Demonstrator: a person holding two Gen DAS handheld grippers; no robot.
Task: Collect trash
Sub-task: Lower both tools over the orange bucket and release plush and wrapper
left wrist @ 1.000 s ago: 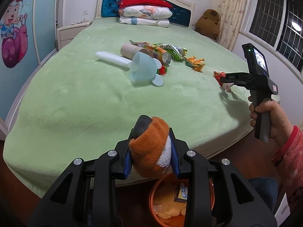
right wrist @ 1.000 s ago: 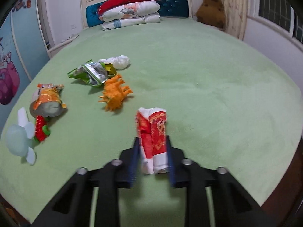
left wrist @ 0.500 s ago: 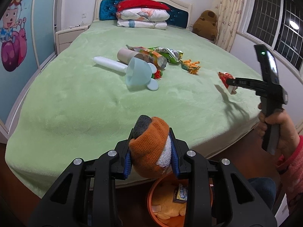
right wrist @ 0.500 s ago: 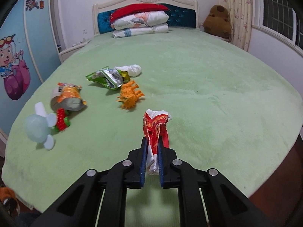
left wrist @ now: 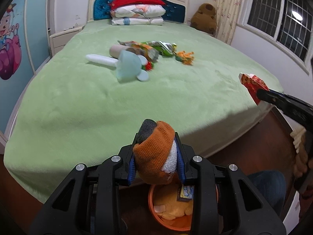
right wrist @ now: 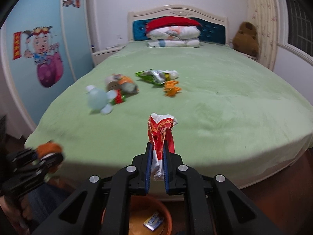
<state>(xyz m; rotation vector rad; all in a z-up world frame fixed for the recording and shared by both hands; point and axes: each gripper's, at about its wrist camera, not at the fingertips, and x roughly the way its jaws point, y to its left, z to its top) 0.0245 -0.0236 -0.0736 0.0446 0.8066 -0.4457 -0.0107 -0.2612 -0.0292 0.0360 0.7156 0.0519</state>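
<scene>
My left gripper [left wrist: 156,159] is shut on an orange, grey and white sock bundle [left wrist: 154,156], held off the bed's foot above an orange bin [left wrist: 156,213]. My right gripper [right wrist: 157,156] is shut on a crumpled red and white wrapper [right wrist: 160,135], also off the bed's foot, with the orange bin [right wrist: 165,209] below it. The wrapper also shows at the right of the left wrist view [left wrist: 252,83]. More trash lies mid-bed: a green snack bag [right wrist: 153,76], an orange scrap [right wrist: 172,88] and a cardboard tube [left wrist: 121,51].
The green bed [left wrist: 78,98] fills both views. A pale blue fan with a white handle [left wrist: 127,66] lies by the trash. Pillows [left wrist: 137,13] and a brown teddy bear [left wrist: 204,17] are at the head. The bin holds yellow material and a small box [left wrist: 184,192].
My right gripper has pulled back from the bed with the wrapper and now sits over the bin. My left gripper still holds the sock bundle above the bin.
</scene>
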